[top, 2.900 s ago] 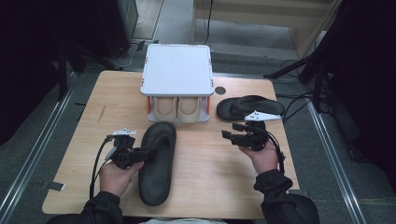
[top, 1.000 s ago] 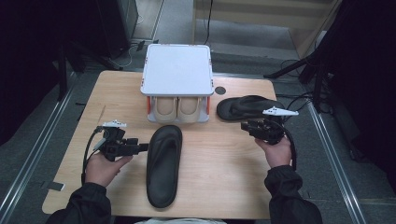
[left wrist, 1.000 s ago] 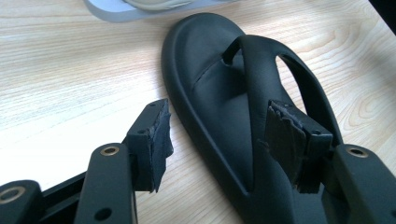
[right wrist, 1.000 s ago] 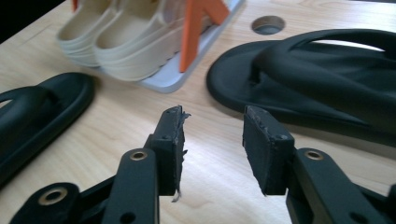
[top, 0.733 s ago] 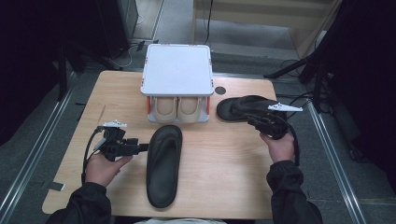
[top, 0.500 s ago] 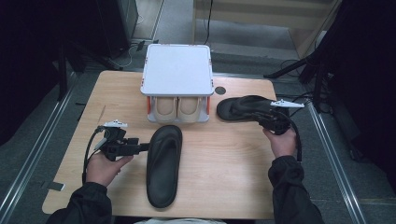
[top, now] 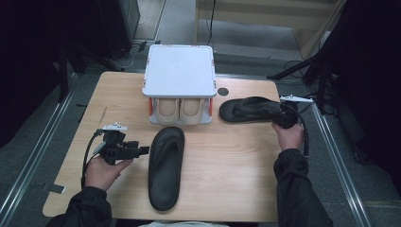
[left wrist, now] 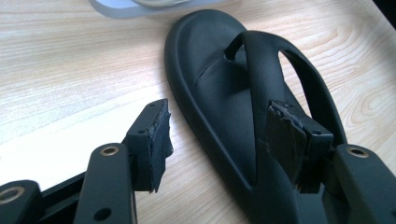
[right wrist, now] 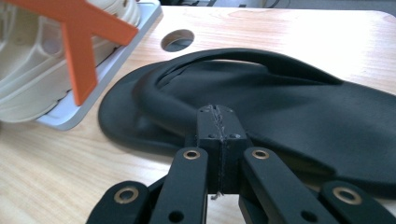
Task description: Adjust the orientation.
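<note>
Two black flip-flops lie on the wooden table [top: 236, 189]. One flip-flop [top: 165, 165] lies lengthwise at the front middle. My left gripper [top: 142, 150] rests to its left, open. In the left gripper view the jaws [left wrist: 217, 126] straddle that flip-flop's [left wrist: 224, 84] edge without touching it. The other flip-flop [top: 248, 109] lies crosswise at the back right. My right gripper [top: 279, 116] hovers at its right end. Its jaws have just been closing, and in the right gripper view the pads [right wrist: 217, 116] meet with nothing between them, just short of that flip-flop [right wrist: 289, 107].
A white shoe rack [top: 179, 75] with orange braces [right wrist: 79, 42] stands at the back middle and holds a pair of beige shoes [top: 179, 109]. A round hole [top: 223, 91] is cut in the table beside it. Dark floor and cables surround the table.
My right hand has moved toward the table's right edge, along the crosswise flip-flop, and its jaws have closed. The left hand has kept still for the last second.
</note>
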`<state>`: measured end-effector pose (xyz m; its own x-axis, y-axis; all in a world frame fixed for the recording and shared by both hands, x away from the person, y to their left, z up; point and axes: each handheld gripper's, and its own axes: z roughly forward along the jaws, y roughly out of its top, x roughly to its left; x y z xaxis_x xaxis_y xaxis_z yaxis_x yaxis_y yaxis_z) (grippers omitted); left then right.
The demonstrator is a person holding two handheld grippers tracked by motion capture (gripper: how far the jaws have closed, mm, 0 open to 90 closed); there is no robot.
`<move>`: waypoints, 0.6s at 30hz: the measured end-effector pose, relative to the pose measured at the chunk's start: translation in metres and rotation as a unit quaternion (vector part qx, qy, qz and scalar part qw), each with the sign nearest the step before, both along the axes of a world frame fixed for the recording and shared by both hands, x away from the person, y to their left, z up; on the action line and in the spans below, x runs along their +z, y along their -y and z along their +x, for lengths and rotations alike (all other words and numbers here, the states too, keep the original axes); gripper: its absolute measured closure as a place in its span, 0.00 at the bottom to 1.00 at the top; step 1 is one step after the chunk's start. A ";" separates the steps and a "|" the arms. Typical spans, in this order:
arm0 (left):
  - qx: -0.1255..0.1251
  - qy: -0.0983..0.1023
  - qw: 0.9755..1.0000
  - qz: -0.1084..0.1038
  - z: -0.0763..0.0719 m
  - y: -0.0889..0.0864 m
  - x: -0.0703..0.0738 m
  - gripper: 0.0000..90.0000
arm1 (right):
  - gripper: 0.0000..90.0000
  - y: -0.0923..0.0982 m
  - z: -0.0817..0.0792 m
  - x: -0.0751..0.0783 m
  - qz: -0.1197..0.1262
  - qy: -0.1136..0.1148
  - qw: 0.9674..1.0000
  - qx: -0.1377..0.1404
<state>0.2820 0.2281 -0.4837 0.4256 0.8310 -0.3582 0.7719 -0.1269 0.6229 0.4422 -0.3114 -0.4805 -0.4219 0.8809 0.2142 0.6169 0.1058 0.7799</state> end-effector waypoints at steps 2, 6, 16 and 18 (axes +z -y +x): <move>0.001 -0.001 1.000 0.000 -0.001 -0.001 0.000 0.45 | 1.00 0.003 0.005 0.000 0.001 0.000 1.000 -0.003; 0.005 0.000 1.000 0.001 -0.004 -0.002 -0.001 0.45 | 1.00 0.011 0.015 0.000 0.002 -0.003 1.000 -0.018; 0.024 0.002 1.000 0.001 -0.016 -0.012 -0.001 0.45 | 1.00 0.018 0.035 -0.012 -0.016 -0.030 0.999 -0.030; 0.026 0.001 1.000 0.001 -0.016 -0.012 -0.001 0.45 | 1.00 0.016 0.037 -0.015 -0.021 -0.038 0.999 -0.029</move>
<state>0.2655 0.2403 -0.4850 0.3824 0.8529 -0.3555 0.7757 -0.0873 0.6250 0.4788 -0.3279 -0.4954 -0.3537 0.9124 0.2058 0.6803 0.0999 0.7261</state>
